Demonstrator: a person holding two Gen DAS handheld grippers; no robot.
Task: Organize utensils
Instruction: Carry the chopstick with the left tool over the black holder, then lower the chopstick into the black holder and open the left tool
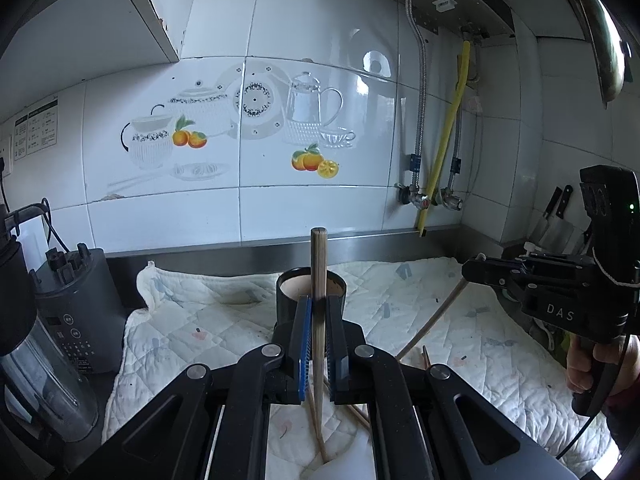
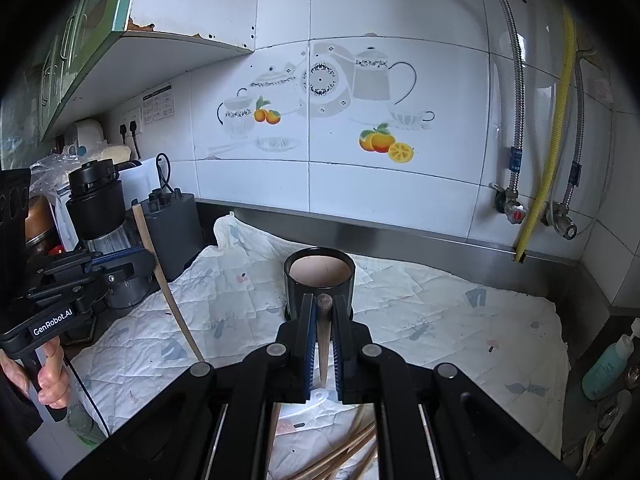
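A black utensil cup (image 1: 310,292) with a pale inside stands on a white quilted cloth (image 1: 460,344); it also shows in the right wrist view (image 2: 320,280). My left gripper (image 1: 318,312) is shut on a wooden chopstick (image 1: 319,264) held upright, just in front of the cup. My right gripper (image 2: 323,312) is shut on another wooden chopstick (image 2: 323,336), pointing forward at the cup. Each gripper shows in the other's view, the right gripper (image 1: 466,270) with its chopstick (image 1: 432,320), the left gripper (image 2: 148,256) with its chopstick (image 2: 168,288). Several loose chopsticks (image 2: 344,456) lie on the cloth below my right gripper.
A grey blender base (image 1: 76,312) and a jar (image 2: 100,208) stand at the left. Pipes and valves (image 1: 424,196) run down the tiled wall at the right. Knives (image 1: 556,216) stand in the far right corner. A teal bottle (image 2: 608,364) sits at the right edge.
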